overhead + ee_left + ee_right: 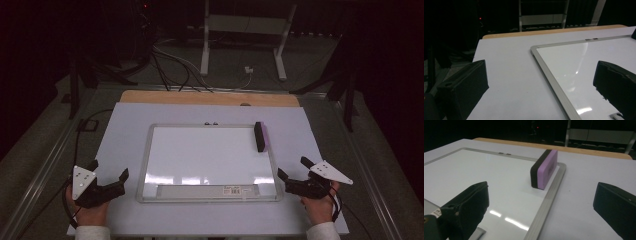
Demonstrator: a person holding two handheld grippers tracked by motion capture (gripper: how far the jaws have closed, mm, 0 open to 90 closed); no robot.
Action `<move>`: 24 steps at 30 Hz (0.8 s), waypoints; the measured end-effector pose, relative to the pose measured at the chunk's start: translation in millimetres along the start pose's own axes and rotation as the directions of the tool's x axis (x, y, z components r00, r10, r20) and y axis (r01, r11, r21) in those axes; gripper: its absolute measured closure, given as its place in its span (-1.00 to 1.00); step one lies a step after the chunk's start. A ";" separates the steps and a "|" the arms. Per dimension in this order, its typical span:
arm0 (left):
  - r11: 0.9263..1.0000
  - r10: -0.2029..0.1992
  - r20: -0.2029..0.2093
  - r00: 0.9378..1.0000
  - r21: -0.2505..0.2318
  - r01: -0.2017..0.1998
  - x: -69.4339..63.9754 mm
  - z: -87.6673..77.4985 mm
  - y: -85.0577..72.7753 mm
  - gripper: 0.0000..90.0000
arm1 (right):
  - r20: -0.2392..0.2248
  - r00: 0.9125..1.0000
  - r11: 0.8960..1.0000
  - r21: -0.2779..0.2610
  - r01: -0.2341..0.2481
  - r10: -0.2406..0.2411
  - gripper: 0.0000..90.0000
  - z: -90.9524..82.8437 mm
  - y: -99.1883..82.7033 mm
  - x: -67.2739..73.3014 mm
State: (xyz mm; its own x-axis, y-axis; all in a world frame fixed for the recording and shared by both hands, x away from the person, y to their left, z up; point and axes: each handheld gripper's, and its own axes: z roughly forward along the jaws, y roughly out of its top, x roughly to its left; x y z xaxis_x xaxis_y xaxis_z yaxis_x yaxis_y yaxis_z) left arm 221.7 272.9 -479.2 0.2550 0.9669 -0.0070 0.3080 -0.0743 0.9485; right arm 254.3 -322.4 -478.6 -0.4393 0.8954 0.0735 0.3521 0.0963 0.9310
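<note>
A fixed camera looks forward and down on the table from above. 2 gripper-mounted cameras sit low and close, both facing across the whiteboard, shared by all 3 views.

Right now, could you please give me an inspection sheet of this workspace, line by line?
Surface: white sheet over a wooden table; wood shows along the far edge.
Job's things: whiteboard lies flat mid-sheet, wiped clean, light glare near its front. Eraser stands on edge at the board's far right corner, purple side outward.
Clutter: nothing seen.
Grippers: left gripper open, beside the board's left front corner, holding nothing. Right gripper open, beside the right front corner, holding nothing.
Cables: one loops off the table's left side; more on the floor beyond.
Surroundings: dark room, white frame legs behind the table.
</note>
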 end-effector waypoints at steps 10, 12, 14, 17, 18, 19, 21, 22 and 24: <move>1.000 -0.002 0.018 1.000 -0.002 0.002 0.4 -0.4 -1.8 -0.99 | 0.016 1.000 1.000 -0.011 0.007 -0.007 -0.98 -3.0 -2.2 -0.5; 1.000 -0.003 0.019 1.000 -0.003 0.003 0.7 -0.7 -2.2 -0.99 | 0.018 1.000 1.000 -0.017 0.010 -0.010 -0.98 -3.4 -2.2 -0.1; 1.000 -0.004 0.019 1.000 -0.006 0.004 1.0 -1.2 -2.5 -0.99 | 0.018 1.000 1.000 -0.022 0.012 -0.011 -0.98 -3.9 -2.3 0.3; 1.000 -0.006 0.018 1.000 -0.009 0.006 1.1 -1.7 -3.2 -0.99 | 0.023 1.000 1.000 -0.025 0.018 -0.017 -0.98 -4.6 -2.7 0.7; 1.000 -0.005 0.017 1.000 -0.009 0.005 1.2 -1.9 -3.4 -0.99 | 0.024 1.000 0.999 -0.027 0.018 -0.018 -0.98 -4.8 -2.8 0.6; 1.000 -0.005 0.017 1.000 -0.009 0.005 1.2 -2.1 -3.6 -0.99 | 0.025 1.000 0.999 -0.030 0.020 -0.019 -0.98 -4.9 -2.9 0.5; 1.000 -0.001 0.013 1.000 -0.006 0.001 1.3 -2.3 -4.2 -0.99 | 0.024 1.000 0.999 -0.028 0.020 -0.019 -0.98 -5.0 -3.3 0.7; 1.000 -0.002 0.012 1.000 -0.005 0.002 1.2 -2.0 -4.5 -0.99 | 0.024 0.999 0.999 -0.025 0.025 -0.024 -0.98 -4.7 -3.6 0.7; 1.000 -0.001 0.010 1.000 -0.002 0.001 1.2 -2.1 -4.9 -0.99 | 0.024 0.999 0.999 -0.023 0.024 -0.024 -0.98 -4.2 -4.2 0.7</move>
State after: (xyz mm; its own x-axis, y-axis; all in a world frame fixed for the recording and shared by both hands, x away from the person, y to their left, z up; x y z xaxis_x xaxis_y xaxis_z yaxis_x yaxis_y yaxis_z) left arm 218.6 275.0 -483.1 0.2639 0.9645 -0.0110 0.3060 -0.0729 0.9492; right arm 249.1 -324.0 -481.0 -0.4276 0.9029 0.0427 0.3218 0.1079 0.9406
